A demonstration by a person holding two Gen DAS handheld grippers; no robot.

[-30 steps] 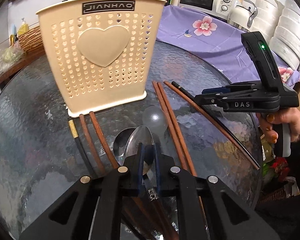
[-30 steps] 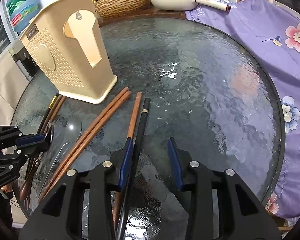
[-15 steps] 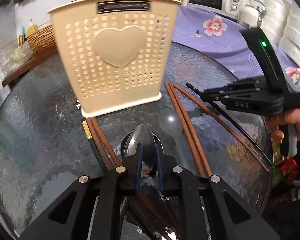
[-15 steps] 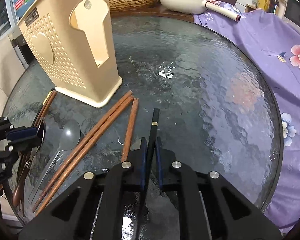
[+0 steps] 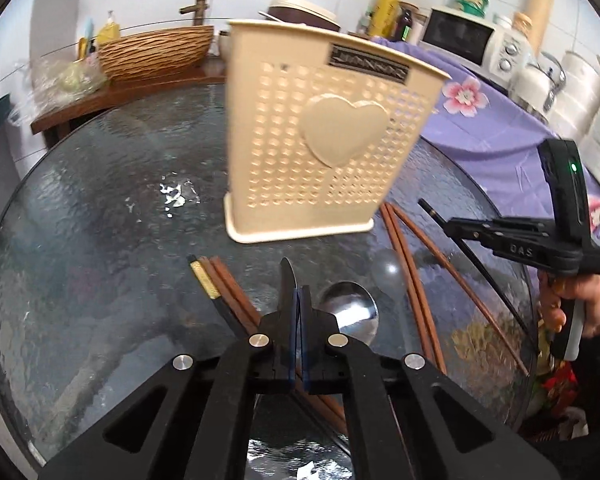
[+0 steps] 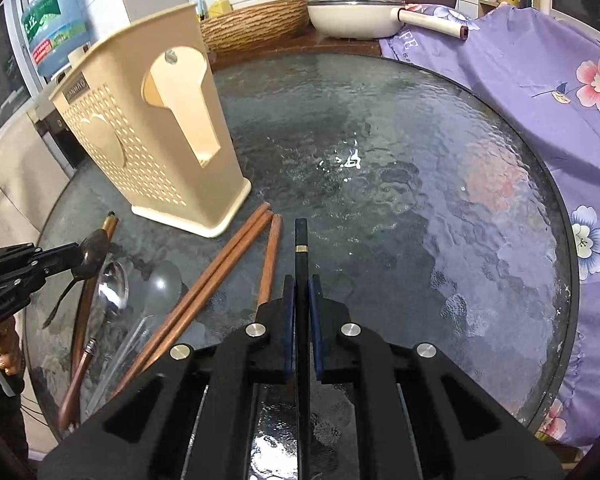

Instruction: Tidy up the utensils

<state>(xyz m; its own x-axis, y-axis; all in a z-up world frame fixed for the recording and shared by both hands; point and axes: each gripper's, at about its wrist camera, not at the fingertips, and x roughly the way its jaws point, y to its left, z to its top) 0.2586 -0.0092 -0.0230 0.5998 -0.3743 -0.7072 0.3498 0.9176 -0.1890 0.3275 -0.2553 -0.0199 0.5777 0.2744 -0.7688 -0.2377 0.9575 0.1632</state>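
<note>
My left gripper (image 5: pixel 299 292) is shut on a metal spoon (image 5: pixel 288 280), held on edge just above the glass table (image 5: pixel 100 240); the right wrist view shows that spoon (image 6: pixel 94 248) with its handle hanging down. A second metal spoon (image 5: pixel 350 314) and a clear plastic spoon (image 5: pixel 386 272) lie on the glass. My right gripper (image 6: pixel 301 280) is shut on a black chopstick (image 6: pixel 301 248) with a gold band. The beige perforated utensil holder (image 5: pixel 324 140) stands upright behind the utensils. Brown chopsticks (image 6: pixel 220 276) lie between the two grippers.
More brown chopsticks and a black one with gold trim (image 5: pixel 220 292) lie left of my left gripper. A purple floral cloth (image 6: pixel 540 80) covers the counter on the right. A woven basket (image 5: pixel 156 52) and a white pan (image 6: pixel 352 20) sit beyond the table's far edge.
My right gripper closed on the black chopstick. My left gripper closed on the upper spoon, lifted it and rolled it on edge, and swung left so the holder now sits further right.
</note>
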